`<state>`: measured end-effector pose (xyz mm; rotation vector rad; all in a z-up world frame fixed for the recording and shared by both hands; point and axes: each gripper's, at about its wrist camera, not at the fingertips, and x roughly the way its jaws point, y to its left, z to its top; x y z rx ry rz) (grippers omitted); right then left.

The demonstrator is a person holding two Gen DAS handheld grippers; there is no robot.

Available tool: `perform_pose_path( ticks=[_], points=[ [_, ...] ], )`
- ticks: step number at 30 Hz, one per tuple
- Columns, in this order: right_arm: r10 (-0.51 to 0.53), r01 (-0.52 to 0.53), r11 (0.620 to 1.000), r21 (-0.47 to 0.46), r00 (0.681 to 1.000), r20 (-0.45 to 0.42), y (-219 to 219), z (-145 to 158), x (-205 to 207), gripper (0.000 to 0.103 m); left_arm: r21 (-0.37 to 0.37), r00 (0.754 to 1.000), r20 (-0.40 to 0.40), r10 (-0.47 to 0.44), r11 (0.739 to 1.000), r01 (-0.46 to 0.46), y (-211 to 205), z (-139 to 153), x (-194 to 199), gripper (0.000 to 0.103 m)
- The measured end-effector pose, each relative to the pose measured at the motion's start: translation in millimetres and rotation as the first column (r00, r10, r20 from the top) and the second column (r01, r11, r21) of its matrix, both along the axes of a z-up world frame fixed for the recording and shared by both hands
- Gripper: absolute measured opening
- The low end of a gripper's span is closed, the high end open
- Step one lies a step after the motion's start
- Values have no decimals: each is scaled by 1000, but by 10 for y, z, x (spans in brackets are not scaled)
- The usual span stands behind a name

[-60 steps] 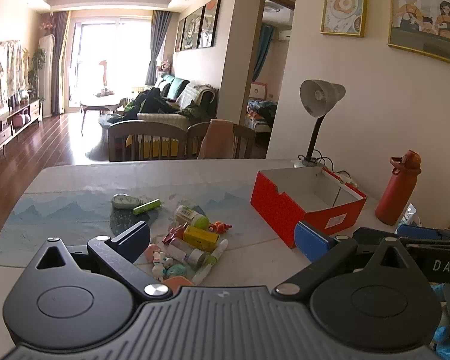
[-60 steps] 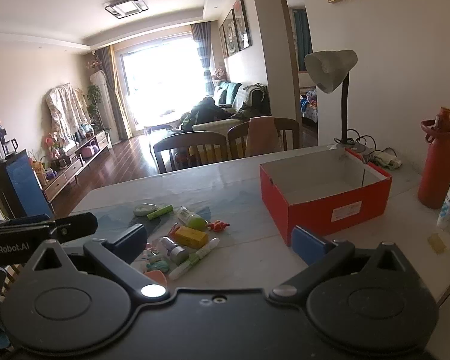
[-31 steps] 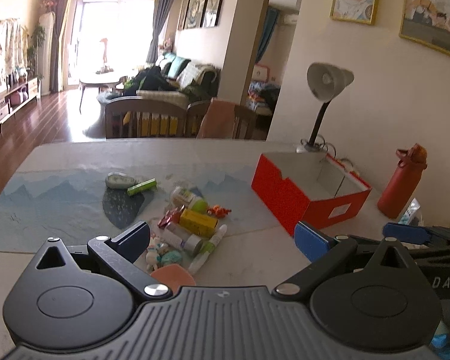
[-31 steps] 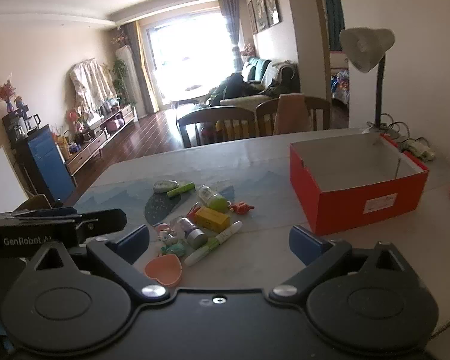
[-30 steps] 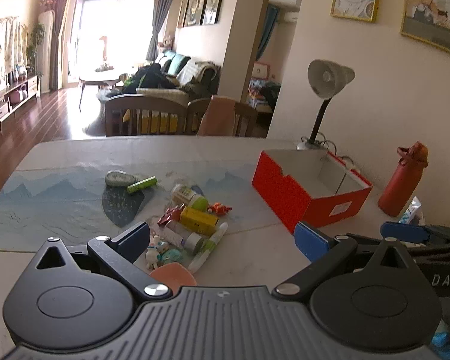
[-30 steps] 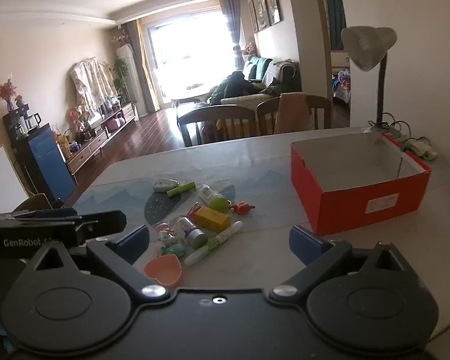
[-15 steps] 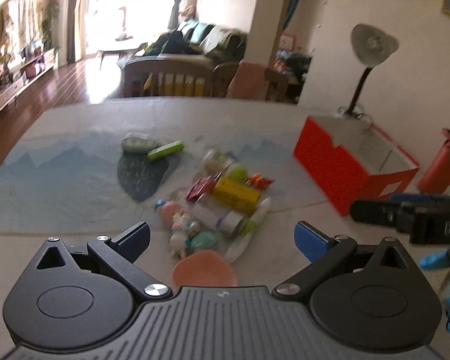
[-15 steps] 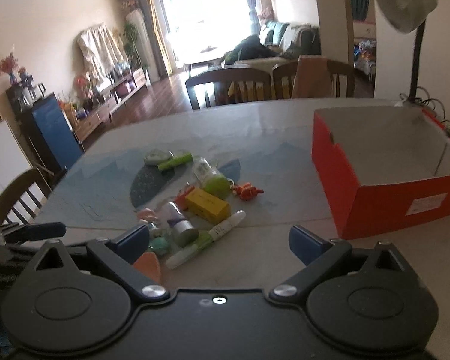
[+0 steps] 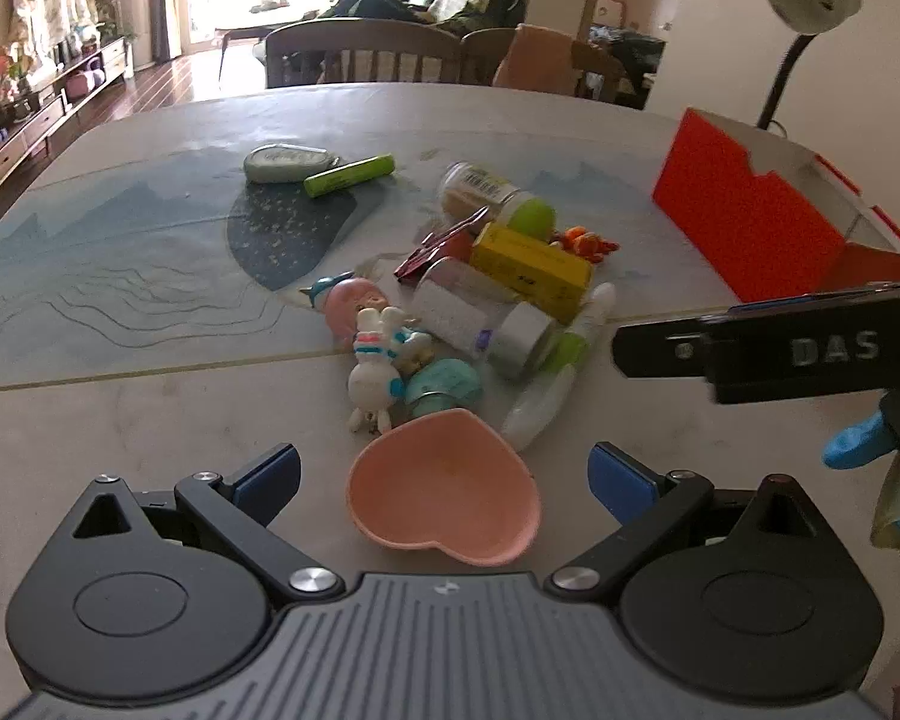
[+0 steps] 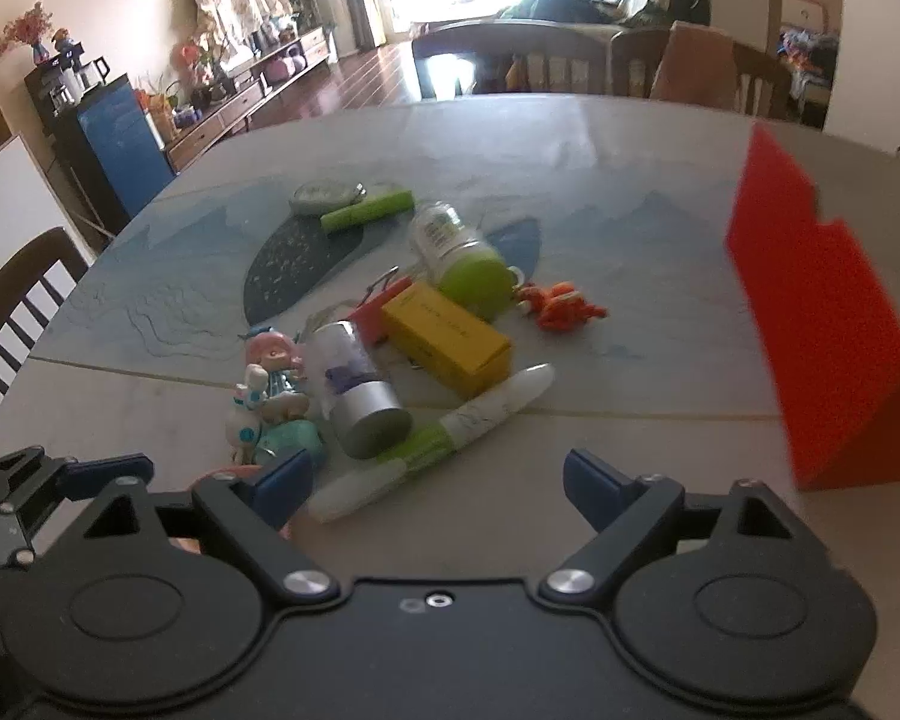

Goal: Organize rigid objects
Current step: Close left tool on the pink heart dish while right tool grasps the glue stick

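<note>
Left wrist view: pink heart dish (image 9: pixel 444 483), table (image 9: pixel 150 420), nearest item, between my left gripper (image 9: pixel 444 474)'s spread, empty jaws. Looks light, stiff, slick; I'd pinch its rim. Right gripper (image 10: pixel 435 483): narrowing slightly, empty, over white pen (image 10: pixel 432 441).

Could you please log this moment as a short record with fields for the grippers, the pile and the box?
left gripper: open, over the pink heart dish, not touching it
right gripper: open, holds nothing, jaws just narrowed slightly, white-green tube lies ahead
pile: yellow box, silver-capped bottle, green-capped jar
red box: right of pile, open top
</note>
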<state>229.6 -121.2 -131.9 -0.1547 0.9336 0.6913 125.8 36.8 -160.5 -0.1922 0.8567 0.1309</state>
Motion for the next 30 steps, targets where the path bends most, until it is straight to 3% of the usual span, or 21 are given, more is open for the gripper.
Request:
perform_pose_path(
  ticks=[5, 13, 20, 23, 30],
  points=[
    [-3, 2, 999, -34, 999, -39, 182, -188, 114, 84, 24, 1000, -21, 1, 1000, 0, -16, -107, 56, 102],
    [20, -23, 994, -106, 1000, -23, 360, -338, 140, 80, 33, 1000, -24, 4, 999, -3, -53, -188, 100, 102],
    [32, -31, 988, -152, 999, 7, 413, -412, 124, 74, 52, 999, -32, 2, 999, -1, -89, -251, 125, 94],
    [34, -29, 986, -162, 999, 28, 399, -412, 111, 68, 56, 999, -37, 5, 998, -3, -88, -277, 125, 90],
    [9, 2, 986, -168, 998, 62, 319, -391, 108, 41, 58, 1000, -31, -1, 998, 3, -98, -277, 112, 78]
  ],
)
